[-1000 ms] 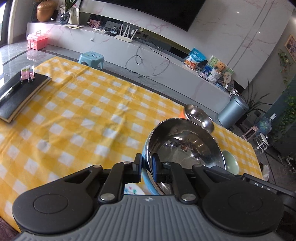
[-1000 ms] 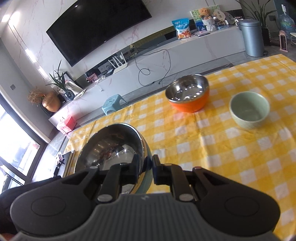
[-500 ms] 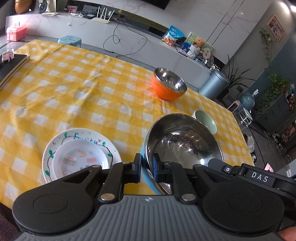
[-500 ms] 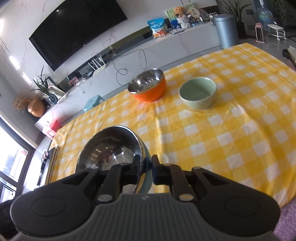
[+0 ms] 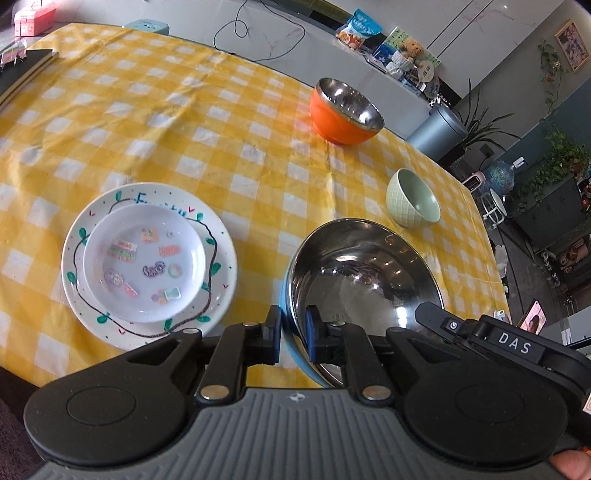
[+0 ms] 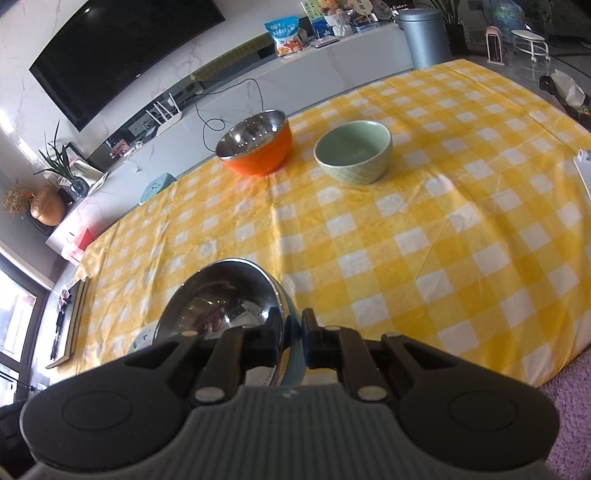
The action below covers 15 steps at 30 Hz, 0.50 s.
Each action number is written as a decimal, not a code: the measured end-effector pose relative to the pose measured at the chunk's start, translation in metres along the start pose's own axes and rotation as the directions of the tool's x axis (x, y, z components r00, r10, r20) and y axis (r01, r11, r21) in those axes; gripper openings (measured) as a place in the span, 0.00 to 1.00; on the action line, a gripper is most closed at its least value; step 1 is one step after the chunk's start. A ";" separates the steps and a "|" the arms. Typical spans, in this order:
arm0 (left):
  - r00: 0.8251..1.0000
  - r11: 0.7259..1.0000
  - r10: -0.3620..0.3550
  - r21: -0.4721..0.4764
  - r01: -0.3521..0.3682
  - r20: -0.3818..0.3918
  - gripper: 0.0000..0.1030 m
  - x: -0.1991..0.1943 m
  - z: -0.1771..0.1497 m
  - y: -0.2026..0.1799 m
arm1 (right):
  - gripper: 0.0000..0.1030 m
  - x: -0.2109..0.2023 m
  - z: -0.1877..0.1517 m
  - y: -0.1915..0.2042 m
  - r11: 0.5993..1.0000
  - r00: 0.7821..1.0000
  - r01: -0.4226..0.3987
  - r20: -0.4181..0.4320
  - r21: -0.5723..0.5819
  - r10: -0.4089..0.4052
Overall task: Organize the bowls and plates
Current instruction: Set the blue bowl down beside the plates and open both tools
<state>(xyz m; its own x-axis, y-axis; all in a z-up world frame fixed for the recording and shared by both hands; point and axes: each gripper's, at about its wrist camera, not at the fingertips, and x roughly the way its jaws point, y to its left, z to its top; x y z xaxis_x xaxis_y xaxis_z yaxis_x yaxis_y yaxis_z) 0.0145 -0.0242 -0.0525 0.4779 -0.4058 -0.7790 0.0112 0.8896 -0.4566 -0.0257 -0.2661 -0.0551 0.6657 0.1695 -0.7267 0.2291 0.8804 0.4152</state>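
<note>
A large steel bowl with a blue outside (image 5: 364,280) (image 6: 221,299) hangs low over the yellow checked tablecloth (image 5: 184,122). My left gripper (image 5: 293,334) is shut on its near left rim, one pad inside and one outside. My right gripper (image 6: 291,338) is shut on the opposite rim in the same way. Left of the bowl a small white sticker plate (image 5: 144,262) lies stacked on a bigger leaf-painted plate (image 5: 221,269). Farther back stand an orange bowl with a steel inside (image 5: 343,112) (image 6: 258,147) and a pale green bowl (image 5: 413,199) (image 6: 352,151).
A dark book (image 5: 22,74) lies at the table's far left edge. Behind the table run a white TV bench with snack bags (image 6: 288,35) and a grey bin (image 6: 424,35). A purple rug (image 6: 569,406) lies beside the table's near right corner.
Both grippers carried the steel bowl down and toward the table's near edge. The stacked plates came into the left wrist view. The orange and green bowls now sit farther from the bowl.
</note>
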 end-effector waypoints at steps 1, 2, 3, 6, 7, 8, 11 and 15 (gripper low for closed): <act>1.000 1.000 -0.001 0.000 0.001 -0.005 0.14 0.001 -0.001 0.000 | 0.09 0.001 0.000 -0.001 1.000 1.000 0.004 0.000 0.004 -0.004; 1.000 1.000 0.000 0.002 0.000 -0.011 0.14 0.003 -0.001 -0.001 | 0.09 0.001 0.000 -0.002 1.000 1.000 0.008 0.000 0.007 -0.008; 1.000 1.000 0.002 0.002 -0.002 -0.014 0.15 0.004 -0.001 -0.001 | 0.09 0.002 0.000 -0.002 1.000 1.000 0.013 -0.001 0.006 -0.013; 1.000 1.000 0.003 -0.004 -0.003 -0.023 0.15 0.007 -0.002 0.001 | 0.09 0.006 -0.001 -0.002 1.000 1.000 0.021 -0.006 0.005 -0.021; 1.000 1.000 0.003 -0.008 -0.003 -0.026 0.15 0.008 -0.002 0.001 | 0.09 0.007 -0.001 -0.003 1.000 1.000 0.021 -0.009 0.007 -0.021; 1.000 1.000 0.001 -0.010 -0.002 -0.028 0.15 0.008 -0.002 0.002 | 0.09 0.009 -0.002 -0.004 1.000 1.000 0.021 -0.014 0.013 -0.021; 0.999 1.000 -0.003 -0.013 0.003 -0.037 0.15 0.012 -0.001 0.004 | 0.09 0.014 -0.003 -0.007 0.999 0.999 0.027 -0.021 0.022 -0.027; 0.999 1.000 -0.005 -0.016 0.004 -0.048 0.16 0.018 -0.002 0.006 | 0.09 0.020 -0.003 -0.009 0.999 0.999 0.033 -0.027 0.024 -0.032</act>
<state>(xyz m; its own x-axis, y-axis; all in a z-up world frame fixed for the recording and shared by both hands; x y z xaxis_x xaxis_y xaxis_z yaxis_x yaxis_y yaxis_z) 0.0215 -0.0270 -0.0699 0.4354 -0.4194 -0.7966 -0.0012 0.8846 -0.4664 -0.0162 -0.2691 -0.0747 0.6383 0.1529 -0.7544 0.2678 0.8747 0.4039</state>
